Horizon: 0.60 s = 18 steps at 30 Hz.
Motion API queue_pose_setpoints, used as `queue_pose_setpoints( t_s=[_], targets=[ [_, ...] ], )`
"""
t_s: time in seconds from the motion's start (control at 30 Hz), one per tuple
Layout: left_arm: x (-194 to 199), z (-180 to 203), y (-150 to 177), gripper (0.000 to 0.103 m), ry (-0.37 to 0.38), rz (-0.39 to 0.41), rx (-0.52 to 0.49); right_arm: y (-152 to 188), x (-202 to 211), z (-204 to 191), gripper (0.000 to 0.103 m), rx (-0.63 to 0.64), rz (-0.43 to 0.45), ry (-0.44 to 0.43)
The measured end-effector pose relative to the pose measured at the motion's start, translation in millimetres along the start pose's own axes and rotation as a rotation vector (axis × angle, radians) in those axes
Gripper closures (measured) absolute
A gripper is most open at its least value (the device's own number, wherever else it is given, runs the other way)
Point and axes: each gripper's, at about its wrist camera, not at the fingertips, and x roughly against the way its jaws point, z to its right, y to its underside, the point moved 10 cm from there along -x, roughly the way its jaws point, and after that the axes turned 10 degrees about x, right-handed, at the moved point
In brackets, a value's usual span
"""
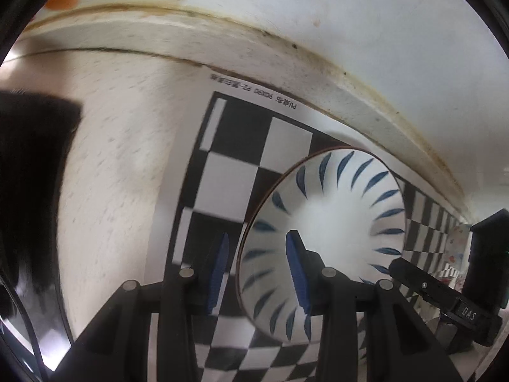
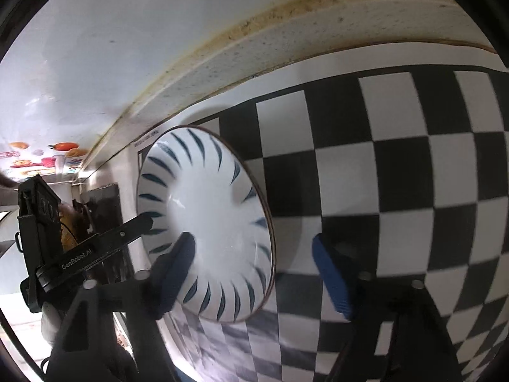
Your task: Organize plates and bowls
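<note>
A white bowl with blue leaf strokes and a brown rim (image 1: 331, 232) sits on the black-and-white checkered mat (image 1: 235, 165). My left gripper (image 1: 259, 273) is open, one blue finger inside the bowl, the other outside its left rim. In the right wrist view the same bowl (image 2: 206, 222) straddles my open right gripper (image 2: 254, 273): the left finger (image 2: 178, 270) lies in the bowl, the right finger (image 2: 331, 280) outside over the mat (image 2: 397, 165). Each gripper shows in the other's view, the right one at the bowl's right (image 1: 445, 299), the left one at its left (image 2: 95, 248).
The mat lies on a speckled white counter (image 1: 121, 165) against a wall with a stained seam (image 1: 318, 51). A black object (image 1: 28, 172) is at the left. A patterned plate (image 1: 458, 245) stands far right. Stickers (image 2: 47, 159) decorate the far wall.
</note>
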Motion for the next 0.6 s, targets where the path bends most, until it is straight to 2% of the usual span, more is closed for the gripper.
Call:
queue_pose_setpoints(
  t_s=[0.07, 0.13, 0.2, 0.23, 0.4, 0.6],
  targets=[
    [-6.0, 4.8, -1.5, 0.069, -0.007, -0.009, -0.023, -4.4, -3.1, -3.2, 0.041, 0.011, 0.005, 0.009],
    [-9.5, 8.4, -2.8, 0.073, -0.024, 0.004, -0.043, -5.5, -9.3, -6.9, 0.070, 0.019, -0.014, 0.003],
    [-11.2, 10.1, -2.3, 0.074, -0.056, 0.024, -0.068, -4.5, -14.0, -4.8, 0.078, 0.021, -0.029, 0.043],
    [-10.6, 10.9, -1.6, 0.074, -0.068, 0.040, -0.077, -3.3, -15.4, -4.3, 0.086, 0.026, -0.036, 0.055],
    [-9.4, 11.5, 4.8, 0.076, -0.072, 0.059, -0.078, -1.0, -15.8, -4.6, 0.087, 0.058, -0.031, 0.088],
    [-3.8, 15.4, 31.7, 0.077, -0.071, 0.072, -0.083, 15.8, -11.2, -5.3, 0.088, 0.081, -0.032, 0.087]
  ],
)
